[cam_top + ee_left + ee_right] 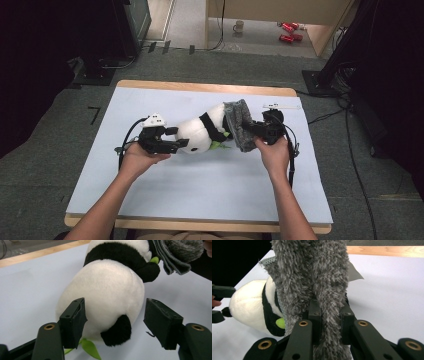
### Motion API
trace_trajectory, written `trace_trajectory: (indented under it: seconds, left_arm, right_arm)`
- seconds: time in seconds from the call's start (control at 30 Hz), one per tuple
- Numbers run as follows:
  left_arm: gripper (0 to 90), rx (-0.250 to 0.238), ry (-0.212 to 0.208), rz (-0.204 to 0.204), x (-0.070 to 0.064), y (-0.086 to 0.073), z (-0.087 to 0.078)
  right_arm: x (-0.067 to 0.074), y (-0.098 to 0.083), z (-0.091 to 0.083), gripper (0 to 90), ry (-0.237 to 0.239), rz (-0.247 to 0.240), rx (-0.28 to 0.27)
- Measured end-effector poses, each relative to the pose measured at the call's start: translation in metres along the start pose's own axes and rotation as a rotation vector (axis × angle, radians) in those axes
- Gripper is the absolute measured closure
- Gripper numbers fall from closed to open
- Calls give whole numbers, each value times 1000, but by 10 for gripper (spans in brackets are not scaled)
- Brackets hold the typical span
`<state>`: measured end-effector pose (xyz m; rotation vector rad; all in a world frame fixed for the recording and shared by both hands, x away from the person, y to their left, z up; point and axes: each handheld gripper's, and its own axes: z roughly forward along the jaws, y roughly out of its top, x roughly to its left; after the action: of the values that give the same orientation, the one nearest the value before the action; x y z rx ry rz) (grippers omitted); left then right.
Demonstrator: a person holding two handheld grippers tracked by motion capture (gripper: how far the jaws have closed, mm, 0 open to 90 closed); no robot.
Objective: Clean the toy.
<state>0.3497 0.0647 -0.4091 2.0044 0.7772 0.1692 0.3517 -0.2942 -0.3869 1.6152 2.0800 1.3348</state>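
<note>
A black-and-white plush panda (197, 134) lies on its side mid-table, with a green leaf (91, 350) under it. My left gripper (177, 144) is open at the panda's rump (107, 290); one jaw stands on each side of it and neither pad presses on the plush. A grey furry cloth (239, 125) covers the panda's head end. My right gripper (329, 312) is shut on this grey cloth (312, 270), a fold of which is pinched between its jaws. The panda's head is hidden under the cloth.
A pale mat (200, 185) covers the wooden table (200, 86). On the floor beyond stand a mug (239, 26) and red cans (288, 31). Dark stands and cables (350, 145) flank the table on both sides.
</note>
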Motion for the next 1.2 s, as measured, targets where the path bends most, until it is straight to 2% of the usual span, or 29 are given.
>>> trace_trajectory:
  seconds: [0.2,0.37,0.43,0.53,0.63,0.73,0.87,0.93,1.03,1.13,1.2]
  left_arm:
    - [298,3,-6,21,7,3,12]
    - [280,21,49,75,9,3,22]
    - [298,12,72,86,9,3,25]
    - [416,5,86,51,11,3,27]
    - [526,10,122,-1,12,5,26]
    - [602,7,129,-41,12,7,26]
    - [657,22,97,-86,8,11,22]
    - [660,31,52,-140,5,15,17]
    - [666,13,31,-188,-3,20,7]
    - [665,14,18,-203,-13,20,3]
    - [663,15,13,-215,-19,17,2]
  right_arm:
    - [1,0,1,772,2,5,-4]
    - [3,0,3,767,5,-2,-14]
    - [4,0,3,765,7,-2,-12]
    - [5,0,2,765,6,-7,-15]
    - [8,1,0,766,24,-10,-21]
    - [15,3,-3,766,41,-19,-27]
    - [26,7,-7,766,87,-26,-45]
    - [35,9,-10,767,115,-38,-52]
    - [48,12,-11,767,148,-61,-53]
    - [63,10,-7,766,195,-79,-28]
    - [71,8,-1,767,209,-94,8]
